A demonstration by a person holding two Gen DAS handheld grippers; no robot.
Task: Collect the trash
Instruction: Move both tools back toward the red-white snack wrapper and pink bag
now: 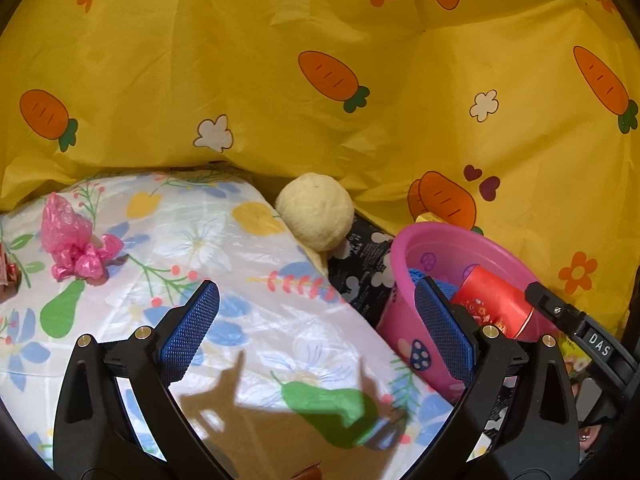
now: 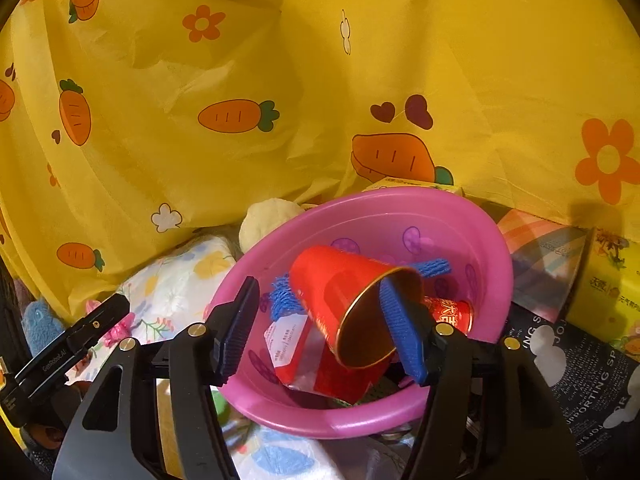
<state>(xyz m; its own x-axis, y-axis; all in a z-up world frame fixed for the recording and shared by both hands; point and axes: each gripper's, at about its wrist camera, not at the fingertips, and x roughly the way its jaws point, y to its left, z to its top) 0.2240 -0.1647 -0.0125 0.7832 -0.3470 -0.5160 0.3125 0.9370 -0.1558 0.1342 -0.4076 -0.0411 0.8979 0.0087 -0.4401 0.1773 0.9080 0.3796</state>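
A pink basin (image 2: 472,216) holds a blue mesh scrap (image 2: 280,300), red packets and a small red cup (image 2: 452,312). My right gripper (image 2: 320,328) is open over the basin. A red paper cup (image 2: 344,300) lies tilted between its fingers, its rim hooked over the right finger (image 2: 400,328). My left gripper (image 1: 316,332) is open and empty above a floral pillow (image 1: 224,240). A crumpled pink plastic bag (image 1: 76,240) lies on the pillow at the left. The basin (image 1: 436,240) and red cup (image 1: 496,304) also show to the right in the left wrist view.
A yellow carrot-print sheet (image 1: 320,60) hangs behind everything. A cream ball (image 1: 316,210) sits between pillow and basin. Yellow boxes (image 2: 604,284) and a striped packet (image 2: 540,264) stand at the right on a black printed cloth (image 2: 580,380). A red wrapper (image 1: 8,274) lies at the far left.
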